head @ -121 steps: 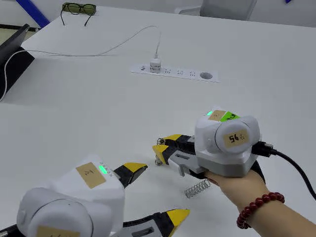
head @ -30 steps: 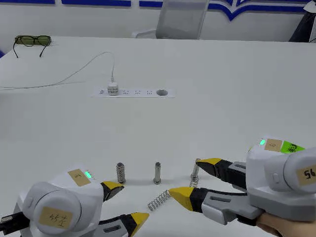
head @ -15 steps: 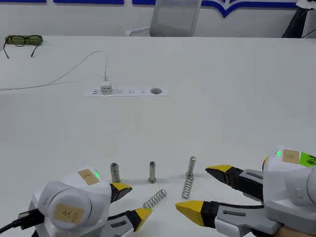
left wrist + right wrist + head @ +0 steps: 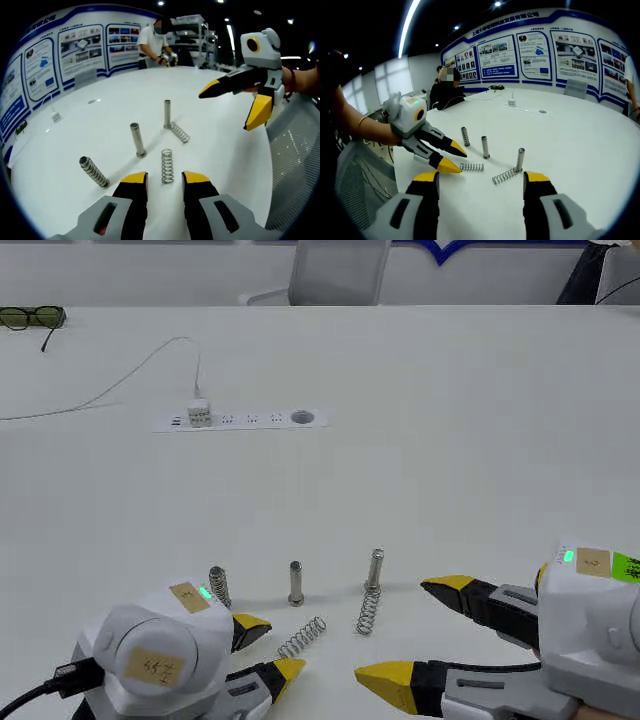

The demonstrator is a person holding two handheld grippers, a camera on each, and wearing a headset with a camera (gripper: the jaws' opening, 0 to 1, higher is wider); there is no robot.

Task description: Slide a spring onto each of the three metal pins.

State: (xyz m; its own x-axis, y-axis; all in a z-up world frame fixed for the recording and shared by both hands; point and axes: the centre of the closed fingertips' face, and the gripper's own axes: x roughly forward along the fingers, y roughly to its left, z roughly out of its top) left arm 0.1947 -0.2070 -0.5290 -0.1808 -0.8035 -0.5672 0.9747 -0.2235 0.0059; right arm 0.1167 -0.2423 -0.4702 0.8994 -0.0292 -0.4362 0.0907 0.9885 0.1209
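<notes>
Probably on step two, with left gripper (image 4: 272,647) and right gripper (image 4: 402,630) spread wide, empty. Next: pinch loose spring (image 4: 302,636) near front edge of desk (image 4: 450,440), slide onto bare middle pin (image 4: 296,582).

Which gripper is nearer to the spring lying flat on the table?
Left. The left gripper has its open jaws right at the flat spring, just ahead of them. The right gripper is farther off, beyond the leaning spring at the right pin.

Left pin (image 4: 217,585) sprung, middle pin (image 4: 296,582) bare, spring (image 4: 368,611) apparently leaning against right pin (image 4: 375,568).
</notes>
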